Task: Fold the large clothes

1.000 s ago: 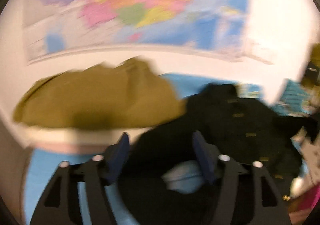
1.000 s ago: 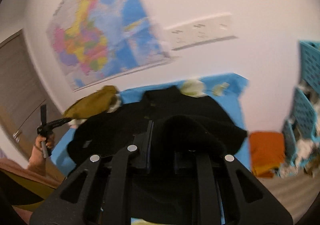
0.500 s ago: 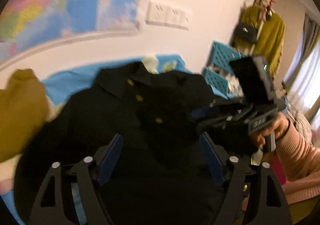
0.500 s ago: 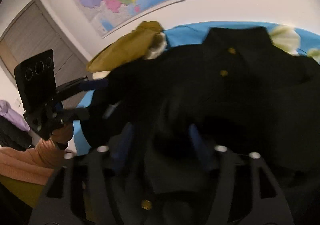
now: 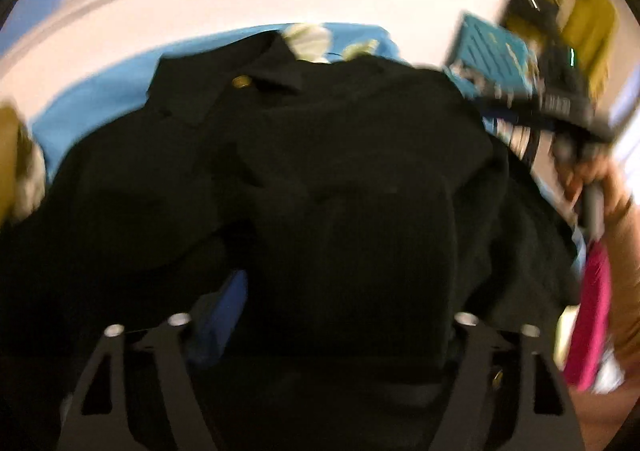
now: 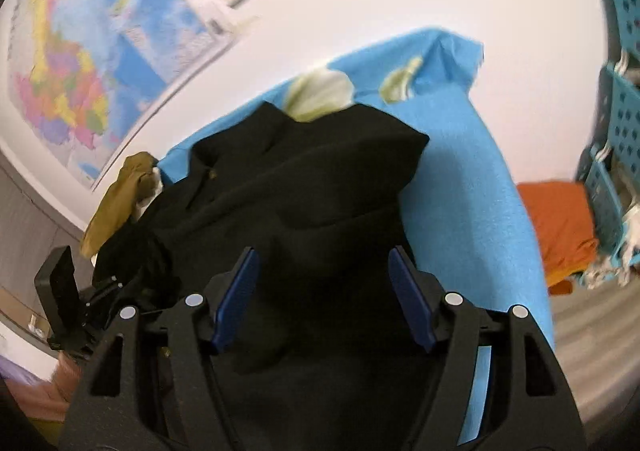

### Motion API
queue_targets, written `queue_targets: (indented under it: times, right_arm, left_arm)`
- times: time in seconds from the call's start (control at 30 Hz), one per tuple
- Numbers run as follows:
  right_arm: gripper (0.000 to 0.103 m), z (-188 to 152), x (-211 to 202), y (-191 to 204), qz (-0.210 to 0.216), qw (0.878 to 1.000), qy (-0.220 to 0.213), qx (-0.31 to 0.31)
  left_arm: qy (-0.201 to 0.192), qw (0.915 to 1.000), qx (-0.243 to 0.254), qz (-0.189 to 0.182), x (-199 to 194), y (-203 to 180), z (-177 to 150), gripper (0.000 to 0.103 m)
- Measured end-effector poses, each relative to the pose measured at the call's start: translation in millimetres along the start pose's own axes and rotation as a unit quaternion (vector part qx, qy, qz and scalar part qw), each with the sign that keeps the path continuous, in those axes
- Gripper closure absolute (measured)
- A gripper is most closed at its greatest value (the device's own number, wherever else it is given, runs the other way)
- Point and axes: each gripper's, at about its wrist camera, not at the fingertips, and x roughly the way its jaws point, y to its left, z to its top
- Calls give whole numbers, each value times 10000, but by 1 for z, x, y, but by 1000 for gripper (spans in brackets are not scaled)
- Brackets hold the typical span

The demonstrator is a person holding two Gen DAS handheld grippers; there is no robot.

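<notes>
1. The black coat (image 6: 304,187) lies spread on the surface, which is covered by a blue cloth (image 6: 472,187) with a pale floral print. Its collar points toward the wall, and a brass button (image 5: 240,81) shows near the collar.
2. The right gripper (image 6: 324,291) sits low over the near part of the coat. Its jaws stand apart, and the blue pads (image 6: 240,291) flank a raised fold of black fabric without clamping it.
3. The left gripper (image 5: 336,315) is also over the coat. Only one blue pad (image 5: 224,315) is visible; the other is hidden by dark fabric. The two finger arms stand wide, so the jaws read as apart, with black cloth bunched between them.
4. In the left wrist view the right gripper (image 5: 552,119) appears at the right edge, blurred, held by a hand (image 5: 608,187).
5. An olive garment (image 6: 116,207) lies at the far left end of the surface, touching the coat's edge.
6. A wall map (image 6: 72,63) hangs behind the surface.
7. Teal crates (image 6: 616,123) stand at the right, with an orange cloth (image 6: 560,227) beside them.
</notes>
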Motion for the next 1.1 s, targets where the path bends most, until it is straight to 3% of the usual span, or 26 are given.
queue_targets:
  times: [0.03,0.13,0.2,0.27,0.37,0.4,0.43,0.5,0.6,0.67,0.7,0.77,0.8,0.97,1.03,1.1]
  right_arm:
    - [36,3,8,-3,-88,9999,85,-17]
    - [40,9,29,-4,47,9997,252,59]
    - [65,12,31,-10,246,9992,309,92]
    - [79,14,27,-9,300,9992,270,21]
    - [88,20,10,1,316,9993,-72,-201]
    - [89,24,6,1,321,9991,-181,-191]
    - [90,26,0,2,342,9988,-302,-172]
    - [91,29,-9,1,319,9980,-520,-142]
    - [91,30,-15,-4,312,9970,-707,-38]
    - [91,28,-10,-9,203,9980,-598,-6]
    - [90,26,-2,-9,61,9989,-460,-24]
    - [86,20,5,-12,-32,9995,-323,-1]
    - [81,18,4,-15,-11,9995,-318,52]
    - [75,9,0,-19,1,9992,-372,165]
    - [72,9,0,-18,-8,9992,-381,80]
    - [72,8,-1,-15,-46,9992,-407,2]
  left_arm:
    - [-101,9993,-289,-221,-3,12,1,66]
    - [-304,9928,-1075,-421,-12,51,1,73]
    - [-384,9868,-1468,-565,-15,72,-2,73]
    - [-417,9810,-1772,-674,-16,90,-6,73]
    - [-584,9834,-1653,-477,-24,92,-7,66]
    - [-620,9855,-1522,-431,-25,91,-3,71]
    - [-640,9859,-1473,-473,-24,90,2,88]
    - [-717,9858,-1426,-523,-24,96,15,102]
    - [-989,9858,-1328,-275,-29,103,40,102]
    - [-1087,9834,-1390,-426,-34,111,46,102]
    - [-1043,9843,-1343,-469,-33,113,47,100]
    - [-811,9872,-1290,-475,-31,117,45,60]
    - [-718,9872,-1358,-425,-29,119,44,27]
    - [-610,9813,-1491,-1051,-31,131,28,20]
    - [-610,9831,-1325,-1106,-32,127,28,13]
    - [-508,9881,-1036,-1021,-27,114,30,13]
